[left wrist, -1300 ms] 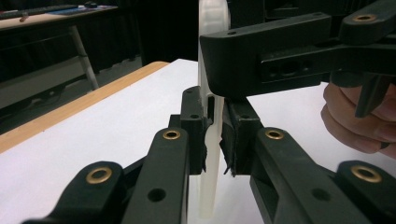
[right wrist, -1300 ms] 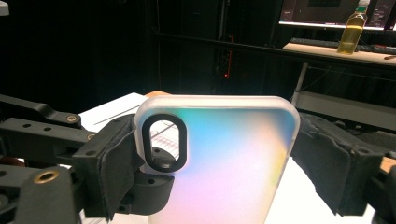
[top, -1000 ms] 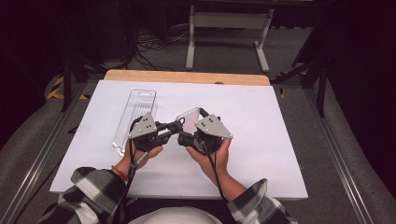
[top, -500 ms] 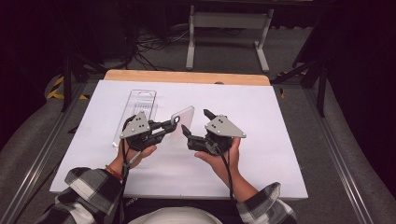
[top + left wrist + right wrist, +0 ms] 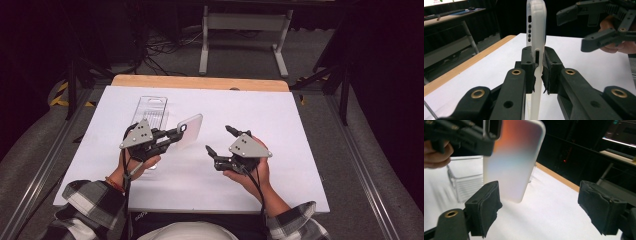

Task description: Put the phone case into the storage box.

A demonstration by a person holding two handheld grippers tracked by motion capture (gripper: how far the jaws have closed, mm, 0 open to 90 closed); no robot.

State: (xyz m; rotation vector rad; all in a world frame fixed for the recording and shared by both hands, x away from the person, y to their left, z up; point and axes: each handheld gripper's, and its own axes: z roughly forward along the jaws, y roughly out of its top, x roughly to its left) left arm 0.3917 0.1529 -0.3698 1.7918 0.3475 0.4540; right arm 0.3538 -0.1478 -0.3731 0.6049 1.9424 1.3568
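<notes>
The frosted phone case (image 5: 191, 129) is clamped edge-on in the left hand-held gripper (image 5: 181, 131), lifted above the white desk (image 5: 300, 125) just in front of a clear plastic box (image 5: 150, 111), while the right hand-held gripper (image 5: 219, 141) hangs nearby, jaws spread wide and gripping nothing.

Right hand-held gripper (image 5: 219, 140) now off phone case (image 5: 190, 130), apart.

Right gripper (image 5: 537, 210) jaws wide apart, nothing between. Beyond: frosted phone case (image 5: 515, 160) held aloft by left gripper (image 5: 471, 135); clear plastic box (image 5: 465, 182) on white table (image 5: 544, 217).
</notes>
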